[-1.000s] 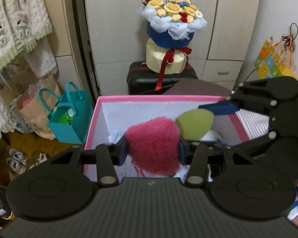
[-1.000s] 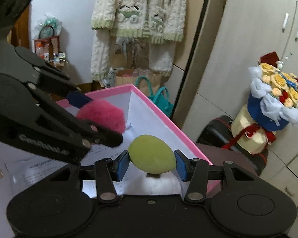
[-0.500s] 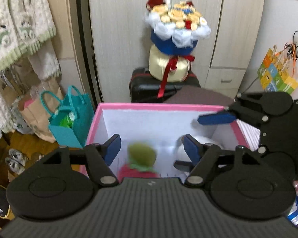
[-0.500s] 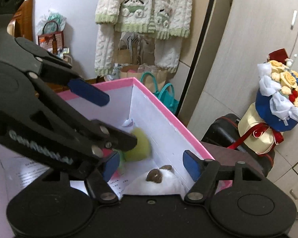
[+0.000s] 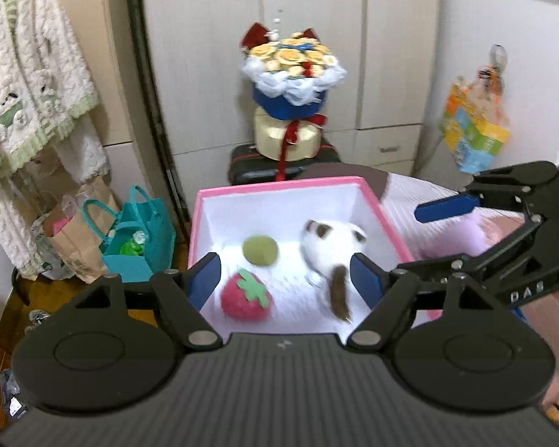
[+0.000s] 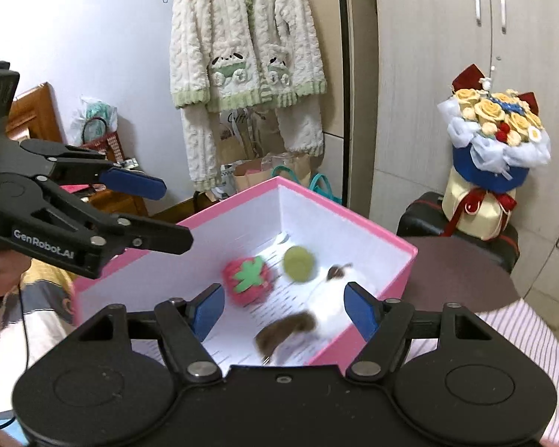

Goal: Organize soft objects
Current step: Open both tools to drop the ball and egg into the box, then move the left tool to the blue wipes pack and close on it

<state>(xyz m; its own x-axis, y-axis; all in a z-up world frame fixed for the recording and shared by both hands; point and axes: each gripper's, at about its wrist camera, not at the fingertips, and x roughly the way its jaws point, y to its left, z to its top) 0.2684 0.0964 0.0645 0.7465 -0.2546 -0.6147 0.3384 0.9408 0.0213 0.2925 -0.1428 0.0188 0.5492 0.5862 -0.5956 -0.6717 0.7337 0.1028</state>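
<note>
Plush, light and squashy by the look: strawberry (image 5: 246, 300), green ball (image 5: 260, 250) and white-brown toy (image 5: 333, 249) lie apart on the pink box (image 5: 279, 184) floor; best pinched across the middle. A second ago left claw (image 5: 286, 277) gripped the strawberry and right claw (image 6: 284, 307) the ball; now both gape empty above the box.

both wrist views look down, sharing the pink box (image 5: 377, 201).

A flower bouquet (image 5: 292, 74) stands on a suitcase (image 5: 249, 165).
</note>
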